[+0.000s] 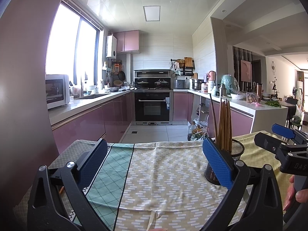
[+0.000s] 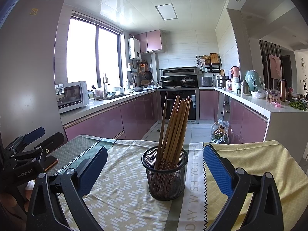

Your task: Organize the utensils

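Chopsticks [image 2: 174,127] stand bundled in a black mesh holder [image 2: 165,175], leaning against its rim, on a patchwork of patterned cloths [image 2: 123,182] covering a table in a kitchen with pink cabinets. One darker stick leans apart from the rest, to the left. The right gripper [image 2: 155,166] hovers just short of the holder, its blue-padded fingers [image 2: 216,170] spread wide and holding nothing. The left gripper [image 1: 155,162] is likewise wide open and empty over bare cloth, with the holder just beyond its right finger. A hand [image 1: 294,194] grips the right tool's handle.
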Available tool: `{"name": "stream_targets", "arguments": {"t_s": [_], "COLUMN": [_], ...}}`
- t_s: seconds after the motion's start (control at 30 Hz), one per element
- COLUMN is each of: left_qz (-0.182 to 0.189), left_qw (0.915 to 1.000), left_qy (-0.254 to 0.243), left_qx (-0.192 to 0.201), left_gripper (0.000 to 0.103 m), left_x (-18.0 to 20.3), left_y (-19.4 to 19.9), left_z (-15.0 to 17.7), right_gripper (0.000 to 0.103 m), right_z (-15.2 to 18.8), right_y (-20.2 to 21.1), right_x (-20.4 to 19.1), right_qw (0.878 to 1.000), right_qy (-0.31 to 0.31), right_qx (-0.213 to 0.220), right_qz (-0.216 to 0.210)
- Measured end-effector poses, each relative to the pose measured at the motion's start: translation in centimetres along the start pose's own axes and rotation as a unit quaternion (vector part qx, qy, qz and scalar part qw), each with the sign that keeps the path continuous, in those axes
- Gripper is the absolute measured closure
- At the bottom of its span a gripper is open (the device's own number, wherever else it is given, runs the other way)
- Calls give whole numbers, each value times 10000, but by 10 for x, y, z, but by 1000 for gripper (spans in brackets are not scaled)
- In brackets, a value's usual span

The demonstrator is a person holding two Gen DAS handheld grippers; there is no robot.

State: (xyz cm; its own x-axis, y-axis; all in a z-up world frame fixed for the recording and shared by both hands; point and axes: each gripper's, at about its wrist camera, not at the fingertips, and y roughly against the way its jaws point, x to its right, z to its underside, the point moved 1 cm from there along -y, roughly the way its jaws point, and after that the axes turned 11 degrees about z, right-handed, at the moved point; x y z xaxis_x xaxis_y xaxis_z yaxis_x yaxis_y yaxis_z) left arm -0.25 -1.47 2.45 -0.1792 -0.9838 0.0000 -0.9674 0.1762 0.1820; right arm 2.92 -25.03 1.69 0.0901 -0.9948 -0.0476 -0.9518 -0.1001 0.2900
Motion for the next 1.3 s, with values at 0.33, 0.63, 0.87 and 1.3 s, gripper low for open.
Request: {"name": "stream_targets", "arguments": {"t_s": [0.33,0.63,0.87,1.3], "left_qz": [-4,-4,-7,-6], "left_qw": [10000,10000,10000,10000], "left_qy": [4,2,3,8], "left_qx": [-9,-7,-8,-17], "left_gripper": [6,6,6,6], "left_x": [2,2,1,1], "left_y": [0,0,0,0], "left_z": [2,2,1,2], "right_gripper": [6,6,6,6], "right_z": [0,0,0,1], "right_y": [0,-1,-1,-1], "right_x": [0,0,0,0], "right_qw": [10000,10000,10000,10000], "right_qy": [-4,3,2,-2], "right_qx": [-2,-9,-11,-20], "right_qz": [-2,5,4,0]}}
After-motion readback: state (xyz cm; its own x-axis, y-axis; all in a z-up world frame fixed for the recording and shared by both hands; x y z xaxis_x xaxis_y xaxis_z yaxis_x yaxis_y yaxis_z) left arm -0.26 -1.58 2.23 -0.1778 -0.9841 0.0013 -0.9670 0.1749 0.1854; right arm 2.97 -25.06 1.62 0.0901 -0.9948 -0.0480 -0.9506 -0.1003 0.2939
